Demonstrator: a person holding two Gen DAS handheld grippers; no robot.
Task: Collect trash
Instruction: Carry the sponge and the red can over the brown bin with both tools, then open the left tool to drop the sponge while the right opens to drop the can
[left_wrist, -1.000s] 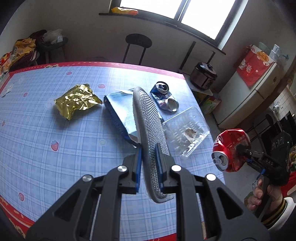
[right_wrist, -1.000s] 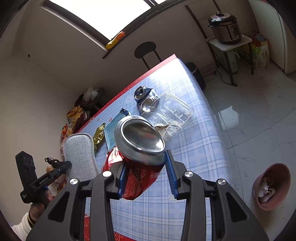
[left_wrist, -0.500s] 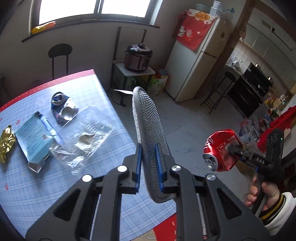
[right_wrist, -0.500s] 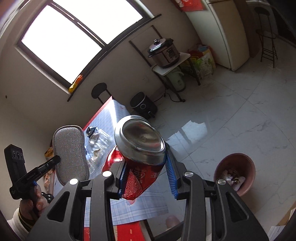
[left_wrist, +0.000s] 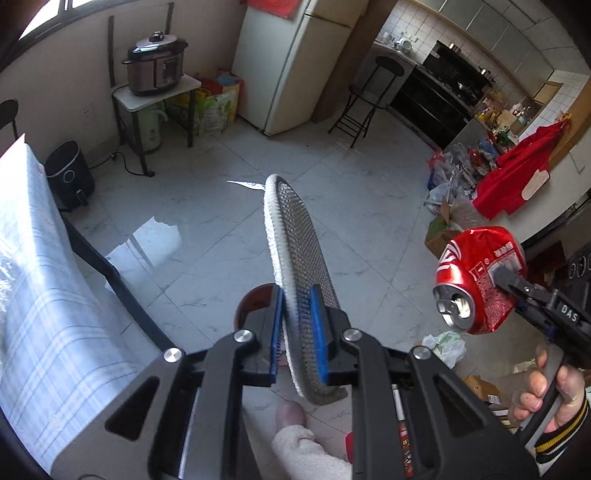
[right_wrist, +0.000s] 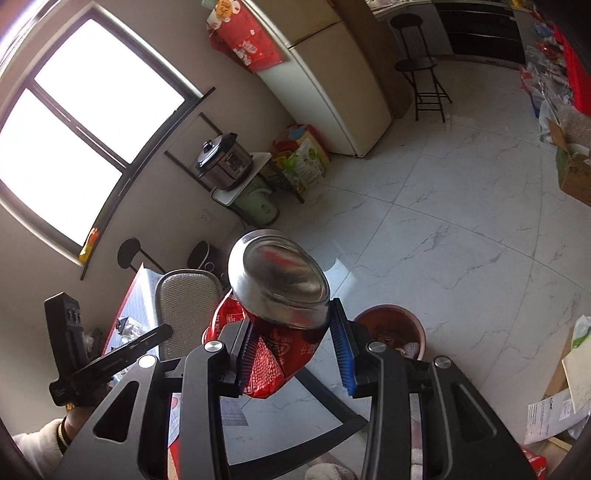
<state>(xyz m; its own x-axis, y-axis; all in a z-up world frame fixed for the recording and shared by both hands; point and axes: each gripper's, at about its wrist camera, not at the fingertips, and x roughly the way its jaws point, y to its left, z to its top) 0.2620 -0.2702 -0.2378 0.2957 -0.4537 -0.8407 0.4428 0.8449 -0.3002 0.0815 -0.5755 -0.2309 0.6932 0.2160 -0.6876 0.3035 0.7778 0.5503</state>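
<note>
My left gripper (left_wrist: 297, 334) is shut on a flat grey mesh pad (left_wrist: 295, 251), held edge-on above the white floor. Just behind its blue fingers shows the rim of a red-brown bin (left_wrist: 251, 299) on the floor. My right gripper (right_wrist: 295, 347) is shut on a crushed red can (right_wrist: 277, 328), whose silver bottom faces the camera. The same can (left_wrist: 480, 280) hangs at the right of the left wrist view. In the right wrist view the bin (right_wrist: 391, 325) stands just behind the right finger, with trash inside. The mesh pad (right_wrist: 184, 299) shows at the left there.
The table with its blue checked cloth (left_wrist: 33, 295) is at the left edge. A rice cooker (left_wrist: 155, 64) on a small stand, a fridge (left_wrist: 295, 62), a folding stool (left_wrist: 365, 99) and boxes and bags (left_wrist: 447, 218) line the room. A foot in a white slipper (left_wrist: 303, 443) is below.
Both grippers swung away from the table toward the open floor, each keeping its grip. The table's trash has left the left wrist view. The bin now sits close behind both grippers.
</note>
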